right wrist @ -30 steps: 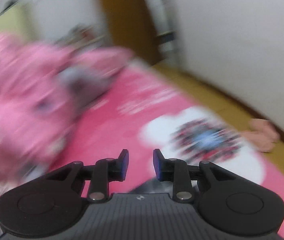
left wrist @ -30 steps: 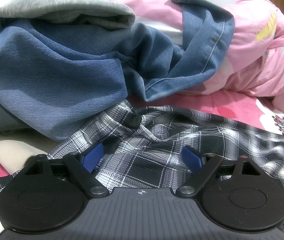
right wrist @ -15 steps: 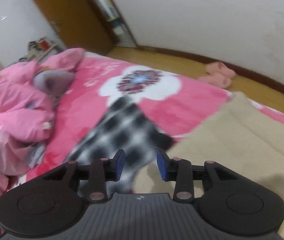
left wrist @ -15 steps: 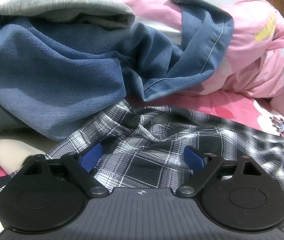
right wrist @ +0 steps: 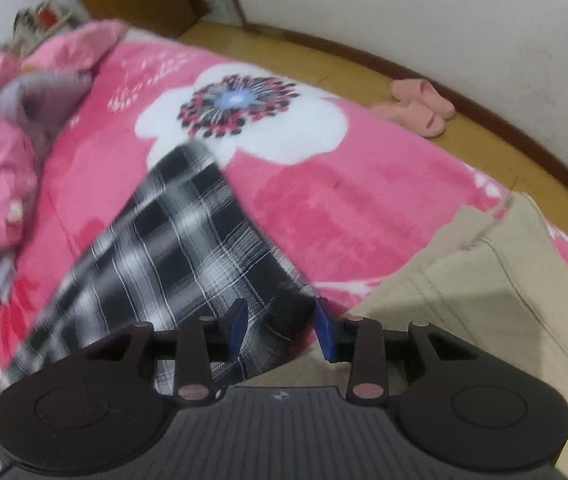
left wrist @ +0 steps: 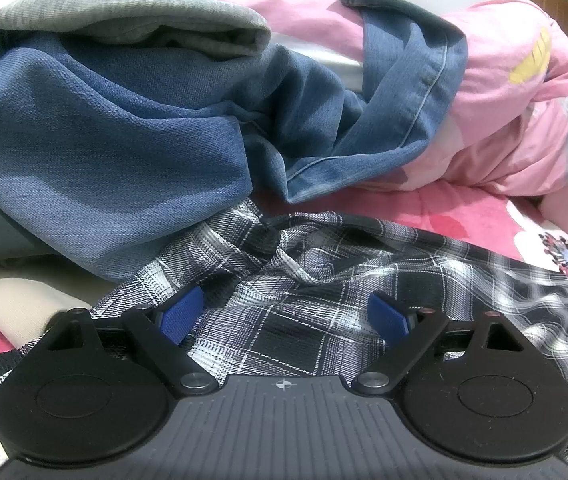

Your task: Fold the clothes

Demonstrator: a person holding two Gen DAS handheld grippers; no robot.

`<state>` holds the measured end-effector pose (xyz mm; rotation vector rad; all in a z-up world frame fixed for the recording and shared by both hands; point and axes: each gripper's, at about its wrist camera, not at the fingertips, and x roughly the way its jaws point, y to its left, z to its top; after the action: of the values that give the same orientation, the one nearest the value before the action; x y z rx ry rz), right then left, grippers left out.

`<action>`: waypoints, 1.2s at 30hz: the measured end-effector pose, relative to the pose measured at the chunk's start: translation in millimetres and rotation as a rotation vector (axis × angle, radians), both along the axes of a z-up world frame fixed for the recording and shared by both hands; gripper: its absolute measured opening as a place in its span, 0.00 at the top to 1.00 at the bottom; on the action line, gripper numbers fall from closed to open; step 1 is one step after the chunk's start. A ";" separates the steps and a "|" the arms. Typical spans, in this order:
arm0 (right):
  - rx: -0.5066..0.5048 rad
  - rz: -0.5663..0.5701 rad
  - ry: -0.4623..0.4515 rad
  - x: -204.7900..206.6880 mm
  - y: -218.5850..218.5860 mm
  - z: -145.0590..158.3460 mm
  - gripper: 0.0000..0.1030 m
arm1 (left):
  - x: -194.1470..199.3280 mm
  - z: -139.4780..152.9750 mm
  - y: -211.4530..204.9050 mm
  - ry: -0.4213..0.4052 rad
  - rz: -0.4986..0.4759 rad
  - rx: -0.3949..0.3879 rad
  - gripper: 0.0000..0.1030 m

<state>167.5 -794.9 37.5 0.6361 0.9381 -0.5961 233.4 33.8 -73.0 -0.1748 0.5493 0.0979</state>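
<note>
**A:** So where's the plaid shirt [left wrist: 315, 332] at right now?

**B:** Spread out on the bed [right wrist: 323, 208], on the pink flowered blanket. It's pretty crumpled up near the collar end. My left fingers [left wrist: 182, 312] are spread wide and hang low over that crumpled bit, one on each side, with nothing in them.

**A:** And the other hand?

**B:** My right fingers [right wrist: 238, 330] are angled steeply down at a corner of the shirt [right wrist: 180, 232], and they've just been closing. The gap is narrow now and the dark edge of the corner sits in between, but I can't see the pads pressing on it. That view is a bit blurry.

**A:** What's all the other stuff?

**B:** There's a heap of jeans [left wrist: 124, 140] right behind the shirt, lying over its top edge, with a grey top [left wrist: 124, 16] piled on that. A pink quilt [left wrist: 523, 112] is bunched up off to the right. Some beige trousers [right wrist: 483, 300] lie just beside the shirt corner, and there are pink slippers [right wrist: 415, 108] on the floor.
</note>
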 end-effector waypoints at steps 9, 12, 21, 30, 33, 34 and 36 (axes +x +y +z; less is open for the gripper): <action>-0.133 0.035 -0.319 -37.0 20.5 81.1 0.97 | -0.4 -0.4 0.4 0.001 -0.001 0.001 0.12; -0.149 0.028 -0.272 -44.3 10.7 86.8 0.97 | 0.0 -0.2 0.3 0.001 -0.001 0.001 0.12; -0.135 -0.057 -0.068 -55.0 -12.9 24.4 0.97 | 0.4 -0.1 0.2 0.004 -0.002 0.004 0.12; -0.423 -0.081 -0.120 -58.3 13.5 60.0 0.72 | 0.2 -0.6 0.6 0.004 -0.003 0.004 0.12; -0.340 0.088 -0.192 -26.2 48.3 64.1 0.72 | 0.1 -0.7 0.6 0.003 -0.004 0.004 0.12; -0.295 0.153 -0.199 -10.9 60.8 60.6 0.72 | 0.1 -0.7 0.6 0.004 -0.004 0.004 0.12; -0.230 0.275 -0.186 20.3 86.1 49.0 0.72 | 0.0 -0.8 0.5 0.004 -0.004 0.004 0.12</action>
<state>187.9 -708.9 86.5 0.3419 0.7527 -0.3845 233.4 34.3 -73.8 -0.1694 0.5531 0.0954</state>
